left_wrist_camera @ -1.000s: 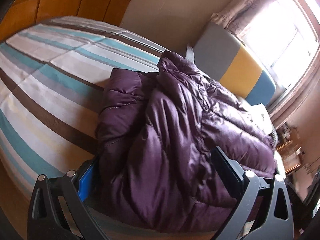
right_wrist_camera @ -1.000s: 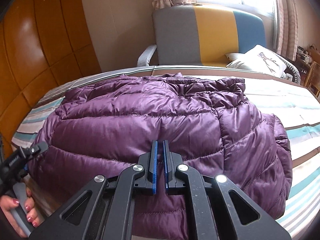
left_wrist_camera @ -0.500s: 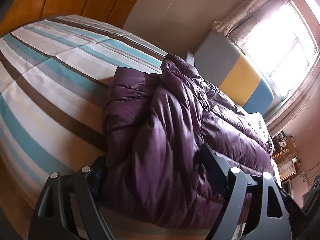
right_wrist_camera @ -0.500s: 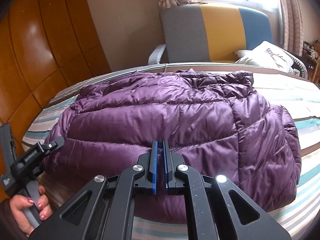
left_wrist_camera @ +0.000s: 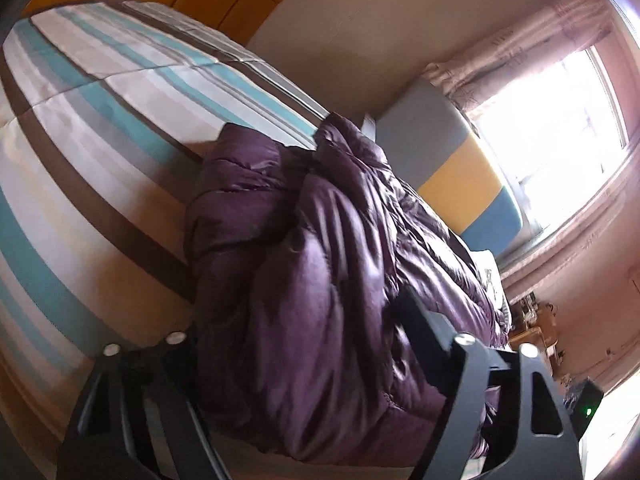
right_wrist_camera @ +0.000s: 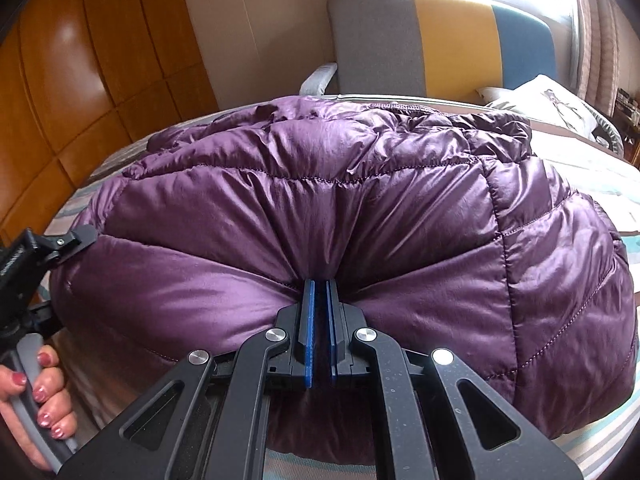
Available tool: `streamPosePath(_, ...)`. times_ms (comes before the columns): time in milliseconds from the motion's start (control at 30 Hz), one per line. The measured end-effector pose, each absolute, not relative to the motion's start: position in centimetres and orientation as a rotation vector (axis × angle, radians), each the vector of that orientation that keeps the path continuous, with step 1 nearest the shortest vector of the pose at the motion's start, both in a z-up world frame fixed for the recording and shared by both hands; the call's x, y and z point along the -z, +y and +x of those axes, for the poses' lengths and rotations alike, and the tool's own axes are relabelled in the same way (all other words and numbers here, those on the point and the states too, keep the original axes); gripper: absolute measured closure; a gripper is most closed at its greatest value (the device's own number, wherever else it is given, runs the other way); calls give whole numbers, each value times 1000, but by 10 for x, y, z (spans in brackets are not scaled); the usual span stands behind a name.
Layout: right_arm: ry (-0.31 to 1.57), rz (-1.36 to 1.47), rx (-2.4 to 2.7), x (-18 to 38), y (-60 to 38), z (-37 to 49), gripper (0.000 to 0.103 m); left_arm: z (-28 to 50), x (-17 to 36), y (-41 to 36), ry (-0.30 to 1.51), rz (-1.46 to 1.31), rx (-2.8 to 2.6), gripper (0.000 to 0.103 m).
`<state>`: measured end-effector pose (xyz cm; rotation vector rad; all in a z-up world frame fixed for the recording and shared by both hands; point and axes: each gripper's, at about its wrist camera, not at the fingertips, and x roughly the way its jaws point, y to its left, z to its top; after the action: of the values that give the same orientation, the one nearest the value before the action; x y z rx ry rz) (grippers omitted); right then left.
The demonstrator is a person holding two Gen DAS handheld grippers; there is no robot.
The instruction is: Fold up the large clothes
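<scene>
A puffy purple quilted jacket (right_wrist_camera: 360, 208) lies on the striped bed (left_wrist_camera: 80, 128). In the left wrist view my left gripper (left_wrist_camera: 298, 316) straddles a thick edge of the jacket (left_wrist_camera: 320, 264). Its jaws are closing, and the padding bulges between the fingers, squeezed from both sides. The same gripper (right_wrist_camera: 40, 252) appears at the jacket's left end in the right wrist view, held by a hand (right_wrist_camera: 40, 384). My right gripper (right_wrist_camera: 319, 282) is shut with nothing between its blue pads. Its tips push down into the middle of the jacket's near side, and creases radiate from them.
A grey, yellow and blue chair (right_wrist_camera: 440, 40) stands past the far side of the bed, with a white pillow (right_wrist_camera: 548, 100) to its right. An orange padded headboard (right_wrist_camera: 80, 80) runs along the left. A bright curtained window (left_wrist_camera: 552, 120) is behind the chair.
The left jaws have narrowed around the jacket's edge and the gripper has rolled. The right gripper came down from above the jacket, and its shut tips now dent the padding.
</scene>
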<state>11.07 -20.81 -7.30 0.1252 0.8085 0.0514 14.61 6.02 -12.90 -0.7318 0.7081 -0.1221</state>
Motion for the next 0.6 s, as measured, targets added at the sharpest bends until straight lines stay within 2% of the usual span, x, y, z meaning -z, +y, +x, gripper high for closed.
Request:
streamPosePath(33, 807, 129, -53, 73, -208, 111, 98, 146, 130, 63, 705, -756, 111, 38)
streamPosePath(167, 800, 182, -60, 73, -215, 107, 98, 152, 133, 66, 719, -792, 107, 47)
streamPosePath(233, 801, 202, -66, 73, -216, 108, 98, 155, 135, 66, 732, -801, 123, 61)
streamPosePath(333, 803, 192, -65, 73, -214, 108, 98, 157, 133, 66, 724, -825, 147, 74)
streamPosePath(433, 802, 164, -54, 72, -211, 107, 98, 154, 113, 56, 684, -731, 136, 79)
streamPosePath(600, 803, 167, -46, 73, -212, 108, 98, 142, 62, 21, 567, -550, 191, 81)
